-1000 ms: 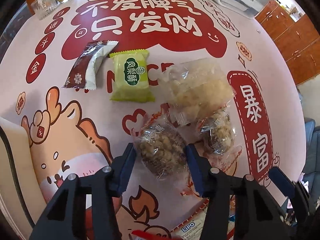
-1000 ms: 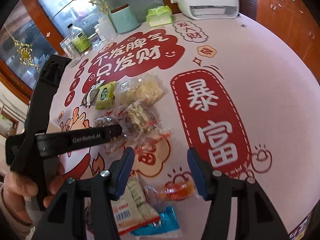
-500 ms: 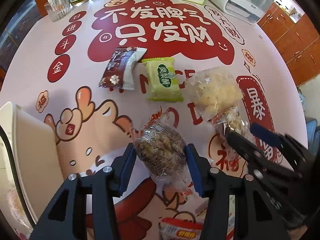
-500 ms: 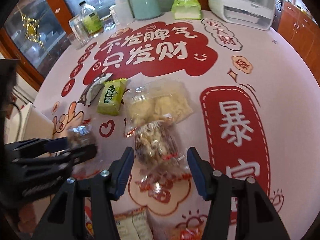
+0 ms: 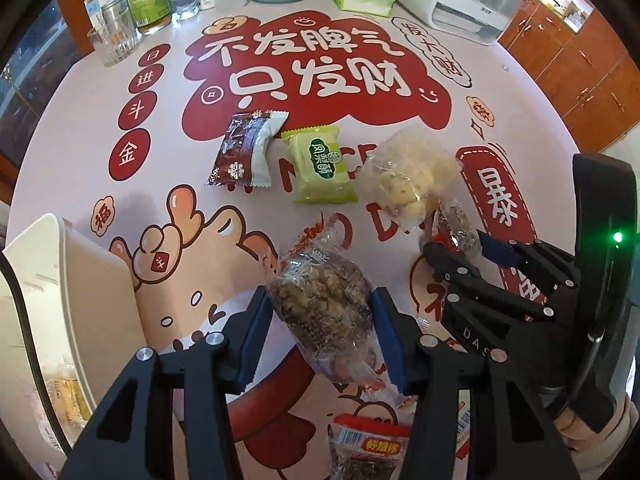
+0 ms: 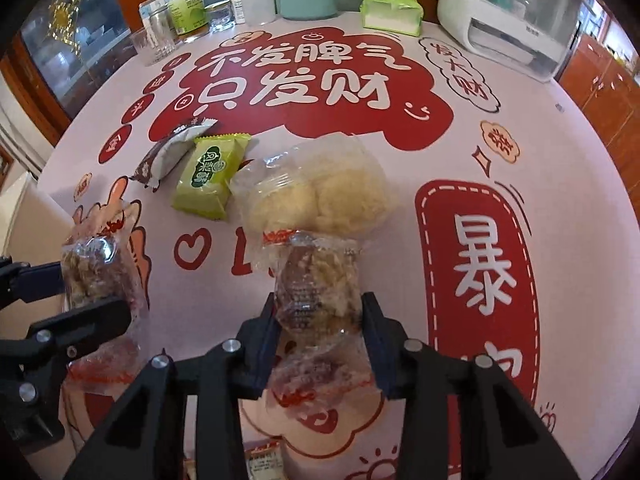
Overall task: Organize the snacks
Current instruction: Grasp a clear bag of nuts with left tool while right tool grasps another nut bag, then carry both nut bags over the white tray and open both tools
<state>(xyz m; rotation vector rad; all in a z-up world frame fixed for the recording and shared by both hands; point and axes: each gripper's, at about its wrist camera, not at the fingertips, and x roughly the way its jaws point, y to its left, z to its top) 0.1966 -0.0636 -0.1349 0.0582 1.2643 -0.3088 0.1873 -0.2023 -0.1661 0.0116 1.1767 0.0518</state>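
My left gripper [image 5: 320, 320] is shut on a clear-wrapped brown crumbly snack [image 5: 316, 280] and holds it off the pink printed table [image 5: 80, 152]. In the right wrist view that left gripper [image 6: 86, 294] and its snack [image 6: 92, 268] sit at the left edge. My right gripper [image 6: 320, 312] points down at a second clear-wrapped crumbly snack [image 6: 316, 276] lying on the table. Its jaws are closing, and both pads touch the wrapper's sides. The left wrist view shows the right gripper [image 5: 456, 248] on that snack [image 5: 456, 220].
A clear bag of pale yellow puffs [image 6: 320, 192], a green packet [image 6: 208, 176] and a brown-and-white packet [image 6: 168, 152] lie mid-table. A white bin [image 5: 80, 300] stands at the left. More packets [image 5: 368, 452] lie near the front. Glasses, bottles, tissues and a white appliance [image 6: 516, 20] line the back.
The left gripper has lifted its snack and carried it left, nearer the white bin. The right gripper has come over the second crumbly snack, sunk, and its jaws have narrowed around it.
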